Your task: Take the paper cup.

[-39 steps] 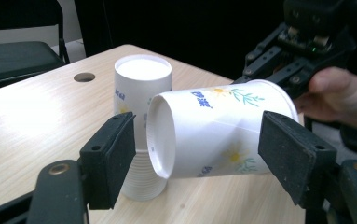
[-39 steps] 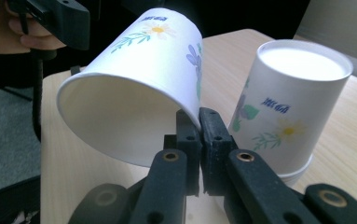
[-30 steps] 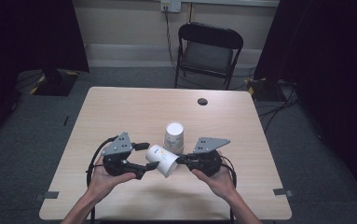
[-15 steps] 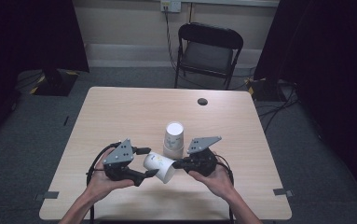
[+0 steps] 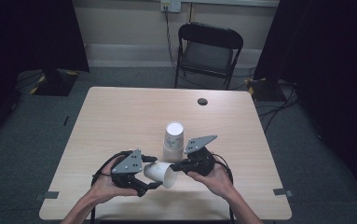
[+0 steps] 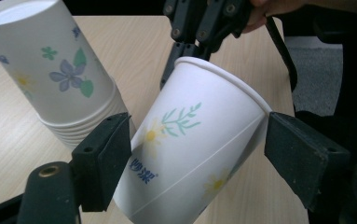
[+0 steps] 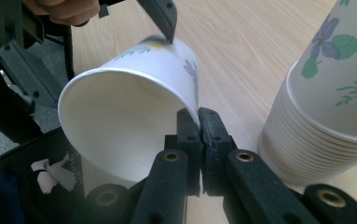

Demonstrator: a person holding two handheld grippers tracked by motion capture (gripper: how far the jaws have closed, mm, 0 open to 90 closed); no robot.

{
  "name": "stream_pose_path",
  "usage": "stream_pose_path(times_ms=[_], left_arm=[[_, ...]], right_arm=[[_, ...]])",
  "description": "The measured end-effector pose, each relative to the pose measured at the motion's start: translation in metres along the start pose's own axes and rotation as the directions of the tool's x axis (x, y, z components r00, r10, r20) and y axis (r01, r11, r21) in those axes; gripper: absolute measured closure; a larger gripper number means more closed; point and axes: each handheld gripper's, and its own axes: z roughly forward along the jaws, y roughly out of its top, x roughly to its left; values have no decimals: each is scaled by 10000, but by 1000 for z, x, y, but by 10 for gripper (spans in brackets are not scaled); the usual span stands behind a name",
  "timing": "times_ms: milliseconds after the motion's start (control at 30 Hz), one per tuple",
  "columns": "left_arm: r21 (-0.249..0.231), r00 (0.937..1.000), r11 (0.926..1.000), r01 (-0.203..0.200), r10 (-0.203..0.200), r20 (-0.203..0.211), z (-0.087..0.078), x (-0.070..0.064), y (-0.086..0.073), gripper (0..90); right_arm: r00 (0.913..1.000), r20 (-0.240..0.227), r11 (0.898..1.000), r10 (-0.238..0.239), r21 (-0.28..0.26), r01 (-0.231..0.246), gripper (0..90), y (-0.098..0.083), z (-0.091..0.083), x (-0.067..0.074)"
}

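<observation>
White paper cup (image 5: 161,173), tapered: right claw (image 7: 198,122) pinches its rim, left claw (image 6: 195,158) just loosened around it.

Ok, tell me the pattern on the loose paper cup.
White paper cup with yellow daisies and a green sprig; clearest in the left gripper view.

Cup stack (image 7: 325,107) cut off by top and right edges in right gripper view. Loose cup (image 6: 190,154) base cropped at bottom edge. Small dark object (image 5: 202,101) on surface unidentifiable.
</observation>
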Motion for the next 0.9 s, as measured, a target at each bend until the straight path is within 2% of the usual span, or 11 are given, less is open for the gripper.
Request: stream_pose_path(times_ms=[167,300,400,433,667,900], left_arm=[[56,9999,9999,-137,137,-41,3,-1,-2,194],[275,9986,9985,-473,479,-222,8,-4,-4,185],[353,9981,9981,-501,513,-339,12,-8,-4,179],[455,9972,9969,-638,656,-369,13,-8,-4,174],[912,9952,9932,-729,784,-578,24,-12,-4,155],[1085,9924,9914,-734,834,-908,29,-13,-4,160]], right_arm=[[9999,-36,9999,130,1,-130,888,-1,0,-1],[9995,-165,9996,287,45,-286,888,-1,-1,-2],[9990,-141,9991,414,134,-412,888,-1,-1,-2],[9988,-127,9988,468,142,-467,888,-1,-1,-2],[9975,-243,9978,659,95,-657,888,2,-2,-1],[9954,-189,9956,935,73,-934,888,3,-2,-2]])
